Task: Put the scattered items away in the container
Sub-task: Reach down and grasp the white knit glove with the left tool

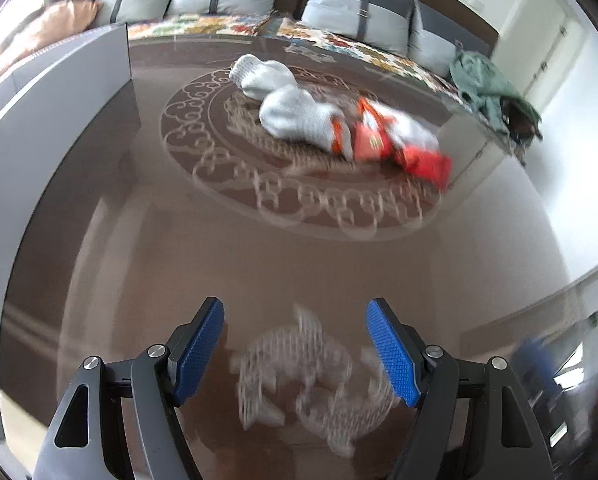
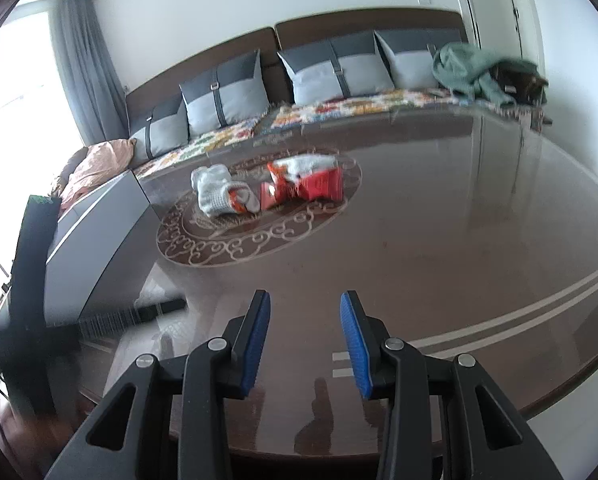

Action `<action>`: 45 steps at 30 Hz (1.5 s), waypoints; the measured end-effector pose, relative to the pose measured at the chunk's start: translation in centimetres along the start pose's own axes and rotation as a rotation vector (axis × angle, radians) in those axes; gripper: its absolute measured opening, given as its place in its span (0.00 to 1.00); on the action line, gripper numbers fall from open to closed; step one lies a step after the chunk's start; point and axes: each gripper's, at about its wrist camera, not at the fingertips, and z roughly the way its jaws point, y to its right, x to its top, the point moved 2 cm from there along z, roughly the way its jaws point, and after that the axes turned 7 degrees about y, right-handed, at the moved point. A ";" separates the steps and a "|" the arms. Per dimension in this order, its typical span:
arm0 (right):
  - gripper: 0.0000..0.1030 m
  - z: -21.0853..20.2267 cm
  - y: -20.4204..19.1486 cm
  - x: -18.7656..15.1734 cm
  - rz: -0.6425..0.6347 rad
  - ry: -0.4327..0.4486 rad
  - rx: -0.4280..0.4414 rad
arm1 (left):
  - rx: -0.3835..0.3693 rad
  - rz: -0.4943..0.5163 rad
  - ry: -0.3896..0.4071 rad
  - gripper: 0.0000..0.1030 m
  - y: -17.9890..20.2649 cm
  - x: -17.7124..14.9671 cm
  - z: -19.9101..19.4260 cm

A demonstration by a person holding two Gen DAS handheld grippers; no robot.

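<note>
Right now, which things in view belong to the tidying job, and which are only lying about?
For the job:
- white socks
- red snack packets
- grey container at the table's left edge
- left gripper and right gripper, both open and empty

Just lying about:
- green garment on the sofa
- sofa cushions
- table

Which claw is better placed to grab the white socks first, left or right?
Probably the left claw: open and empty, the white socks loom larger and nearer in its view, with the grey container beside it. The right claw, also open, sees the pile farther off.
</note>
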 end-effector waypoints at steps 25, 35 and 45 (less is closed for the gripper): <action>0.37 2.5 1.7 -0.7 0.093 -0.057 0.102 | 0.124 -0.193 -0.108 0.71 0.5 15.2 9.2; 0.37 2.7 1.8 -0.9 0.099 -0.068 0.104 | 0.123 -0.084 -0.204 0.77 1.9 15.4 13.2; 0.37 3.3 2.2 -1.0 0.118 -0.090 0.084 | 0.117 -0.046 -0.211 0.37 1.6 15.0 12.2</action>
